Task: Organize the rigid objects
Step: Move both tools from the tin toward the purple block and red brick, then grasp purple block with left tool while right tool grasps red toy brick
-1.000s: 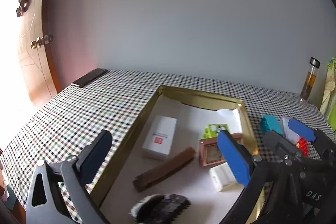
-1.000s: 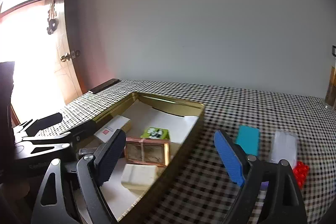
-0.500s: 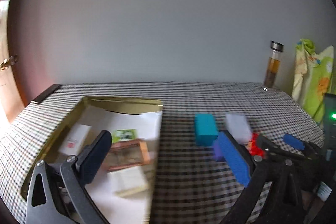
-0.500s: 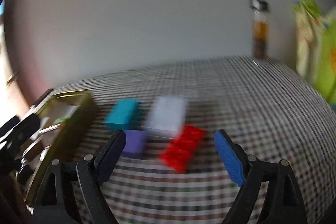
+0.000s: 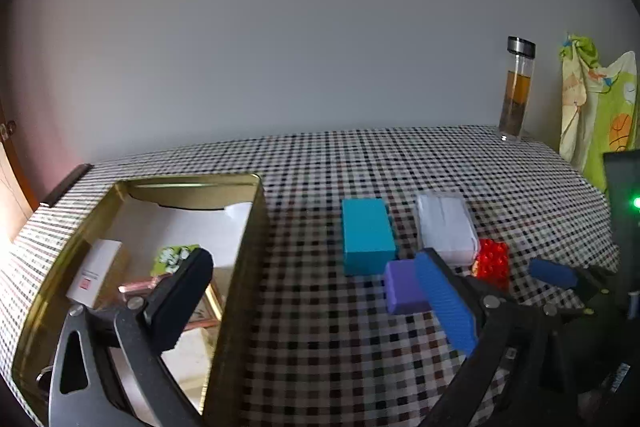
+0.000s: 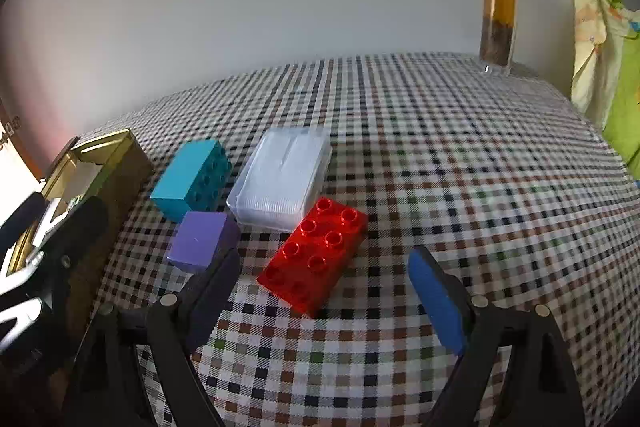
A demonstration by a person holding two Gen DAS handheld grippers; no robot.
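Note:
A red studded brick [image 6: 314,255] lies on the checked tablecloth just beyond my right gripper [image 6: 326,301], which is open and empty. Left of it sit a purple block [image 6: 200,241], a teal brick [image 6: 192,179] and a clear plastic case [image 6: 282,183]. My left gripper [image 5: 314,299] hovers open and empty over the right wall of the gold tin [image 5: 236,291]. From the left wrist the teal brick [image 5: 366,235], purple block [image 5: 402,285], clear case [image 5: 444,227] and red brick [image 5: 492,263] show to the right. The tin holds a white box [image 5: 94,273], a green pack [image 5: 174,257] and a framed picture [image 5: 208,307].
A glass bottle of amber liquid [image 6: 498,9] stands at the far right table edge by the wall. A green and yellow cloth [image 6: 604,39] hangs at the right. A dark device with a green light [image 5: 624,211] is at the right. The gold tin [image 6: 108,163] lies left.
Both grippers swung right, away from the tin toward the loose bricks. The right gripper came closer to the red brick. Both stayed open.

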